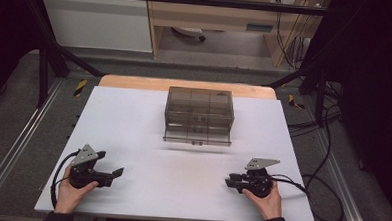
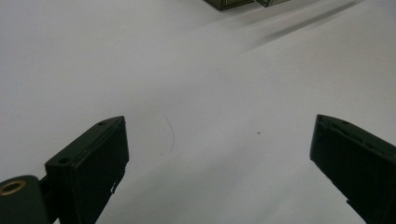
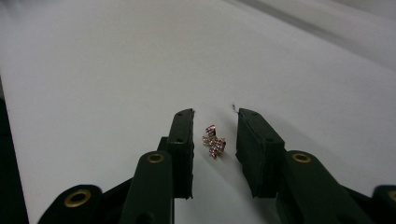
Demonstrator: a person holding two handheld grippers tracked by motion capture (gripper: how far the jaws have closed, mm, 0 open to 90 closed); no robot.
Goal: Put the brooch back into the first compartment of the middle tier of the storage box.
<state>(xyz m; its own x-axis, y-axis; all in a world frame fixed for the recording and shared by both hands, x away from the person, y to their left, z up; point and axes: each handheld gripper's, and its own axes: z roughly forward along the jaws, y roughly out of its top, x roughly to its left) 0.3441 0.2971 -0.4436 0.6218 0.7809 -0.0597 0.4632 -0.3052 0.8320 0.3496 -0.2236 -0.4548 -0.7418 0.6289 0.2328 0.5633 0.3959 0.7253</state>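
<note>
Rhinestone bow brooch point(image 3: 214, 141) lying on white table point(image 1: 148, 118), between jaws of right gripper point(image 3: 215, 140), pads near but not yet pressing. Risk: flat, small brooch skidding or tipping out if pinched off-centre. Left gripper point(image 1: 112, 175) well left of brooch, jaws spread, empty. Smoky plastic drawer box point(image 1: 199, 115) well beyond brooch; nothing between.

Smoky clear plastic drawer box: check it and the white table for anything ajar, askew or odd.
The smoky clear plastic drawer box has its bottom drawer pulled slightly out. A small pink-and-gold jewelled bow charm lies loose on the white table between the right tool's jaws, untouched.
</note>
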